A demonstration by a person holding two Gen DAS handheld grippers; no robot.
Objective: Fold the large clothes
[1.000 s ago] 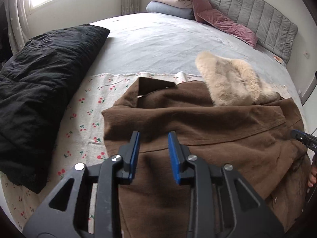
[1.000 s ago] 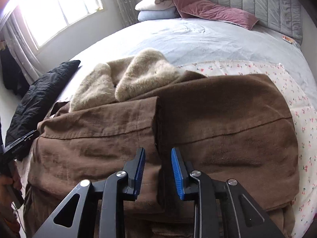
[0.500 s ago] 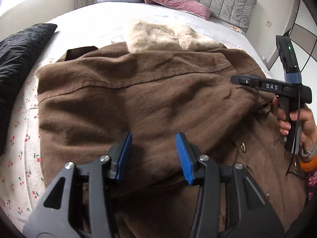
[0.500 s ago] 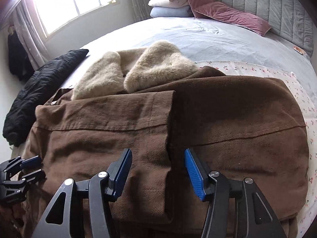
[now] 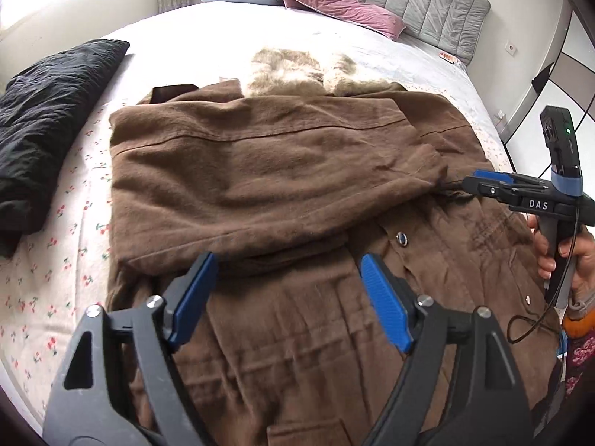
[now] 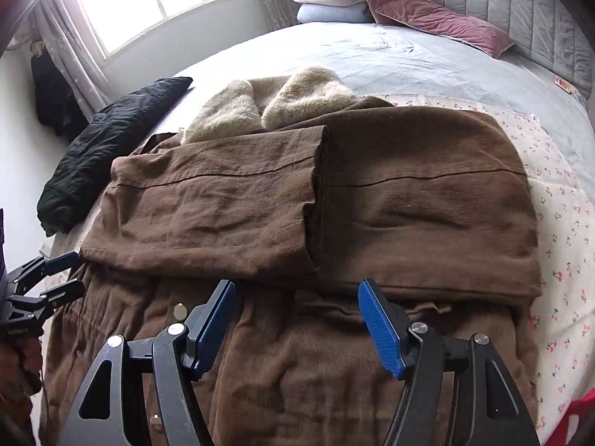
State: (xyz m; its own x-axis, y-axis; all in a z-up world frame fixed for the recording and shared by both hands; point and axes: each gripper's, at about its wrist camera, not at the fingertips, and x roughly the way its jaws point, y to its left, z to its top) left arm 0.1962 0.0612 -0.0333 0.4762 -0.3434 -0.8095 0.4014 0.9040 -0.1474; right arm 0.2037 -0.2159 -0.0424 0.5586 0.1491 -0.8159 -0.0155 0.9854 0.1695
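One legible marking: white capital letters "DAS" on the black body of the right tongs (image 5: 483, 186), seen from the left wrist camera, just behind the blue-tipped fingers and below the upright black module with the green light. In the right wrist view, the left tongs (image 6: 61, 275) at the left edge carry a small pale marking low on the black body, too small and blurred to read. A small tag (image 6: 563, 83) lies on the bed (image 6: 409, 59) near the headboard, its print unreadable. No other text shows.
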